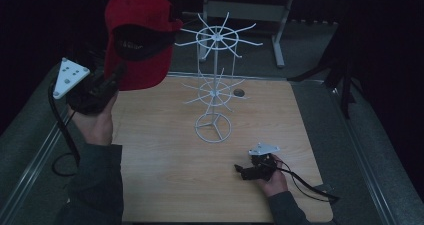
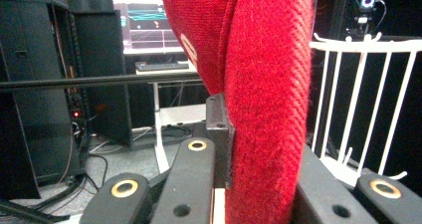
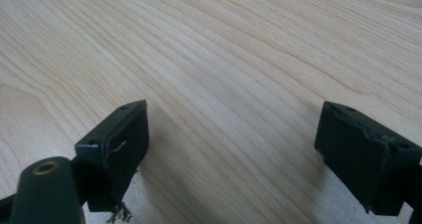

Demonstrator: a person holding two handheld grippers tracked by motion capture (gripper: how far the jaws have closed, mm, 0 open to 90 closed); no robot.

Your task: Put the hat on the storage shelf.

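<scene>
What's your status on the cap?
Left tool shut on cap, held up beside rack. Right tool open, empty, low over table. Path clear.

Red cap (image 2: 268,84): coarse twill cloth, matt, ribbed weave plain up close. Rack (image 1: 216,80) at 12 o'clock: thin white wire, probably coated metal, slight sheen. Counter (image 3: 224,84): light wood-grain laminate, smooth, satin. Right tool (image 3: 234,149) pads: black matt plastic or rubber, scuffed, frayed at one edge.

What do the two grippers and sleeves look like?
Both are black: the left gripper and right gripper each carry a grey three-cornered plate and trail a black cable. Brass-ringed holes mark the jaw links. Sleeves are dark grey.
</scene>
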